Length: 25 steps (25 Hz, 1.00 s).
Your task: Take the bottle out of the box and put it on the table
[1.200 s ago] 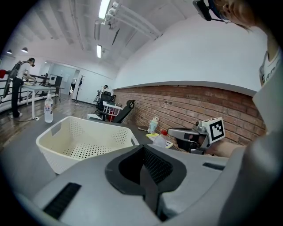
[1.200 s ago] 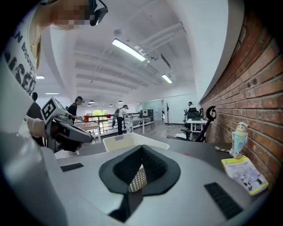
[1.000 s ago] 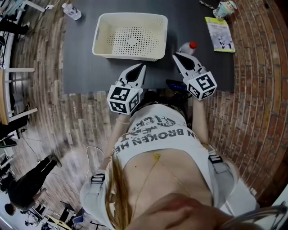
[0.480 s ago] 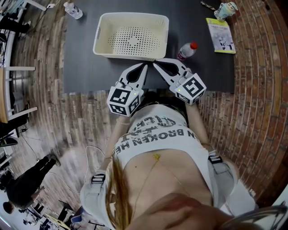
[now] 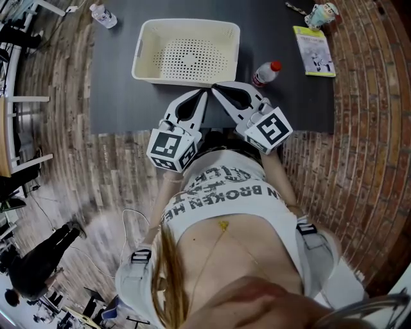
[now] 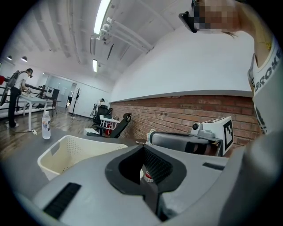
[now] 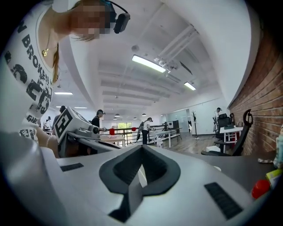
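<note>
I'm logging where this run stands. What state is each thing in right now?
basket: upright, empty.
red-capped bottle: out of the basket, on the table to the basket's right, cap on.
clear bottle: standing upright near the table's far left corner.
booklet: closed, lying flat.
left gripper: jaws together, empty.
right gripper: jaws together, empty.

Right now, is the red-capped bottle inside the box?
No, the red-capped bottle lies on the dark table to the right of the box, whose perforated floor is bare.
</note>
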{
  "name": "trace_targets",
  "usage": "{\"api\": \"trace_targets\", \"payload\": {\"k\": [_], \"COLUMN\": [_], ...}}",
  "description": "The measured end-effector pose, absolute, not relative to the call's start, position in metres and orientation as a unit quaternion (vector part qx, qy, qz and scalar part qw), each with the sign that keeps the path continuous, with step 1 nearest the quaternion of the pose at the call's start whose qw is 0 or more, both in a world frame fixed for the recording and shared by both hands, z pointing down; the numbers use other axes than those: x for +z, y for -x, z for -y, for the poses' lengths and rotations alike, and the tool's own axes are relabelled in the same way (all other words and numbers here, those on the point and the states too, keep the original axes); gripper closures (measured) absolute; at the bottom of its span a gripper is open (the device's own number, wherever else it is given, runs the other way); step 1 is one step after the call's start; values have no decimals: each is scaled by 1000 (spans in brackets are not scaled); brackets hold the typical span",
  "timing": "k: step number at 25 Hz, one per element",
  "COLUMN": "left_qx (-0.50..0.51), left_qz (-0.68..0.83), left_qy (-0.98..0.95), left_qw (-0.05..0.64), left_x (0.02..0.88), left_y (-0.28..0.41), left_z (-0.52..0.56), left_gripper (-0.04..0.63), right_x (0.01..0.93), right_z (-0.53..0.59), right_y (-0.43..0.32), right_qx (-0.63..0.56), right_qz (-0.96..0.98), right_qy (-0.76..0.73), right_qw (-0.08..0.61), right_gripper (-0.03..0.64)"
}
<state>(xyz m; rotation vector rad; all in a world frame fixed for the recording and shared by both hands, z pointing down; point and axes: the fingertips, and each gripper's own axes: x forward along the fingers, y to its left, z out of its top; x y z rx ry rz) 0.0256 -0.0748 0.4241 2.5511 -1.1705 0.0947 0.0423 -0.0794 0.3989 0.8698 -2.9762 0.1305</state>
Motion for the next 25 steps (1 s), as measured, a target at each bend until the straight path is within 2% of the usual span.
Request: {"api": "trace_targets", "payload": {"k": [12, 25], "left_qx": [12, 14], "left_qz": [405, 404], "left_qy": [-905, -905], "left_qw": [130, 132], "left_x": [397, 400], "left_y": [-26, -28], "left_z": [73, 73], "left_gripper": [595, 595], "right_x": [389, 391], "right_z": [82, 82], "right_y": [-44, -47], "right_qx": [32, 35], "right_qz": [957, 956], "right_qy": [-287, -290], "right_qw": [9, 15], "right_gripper": [608, 608]}}
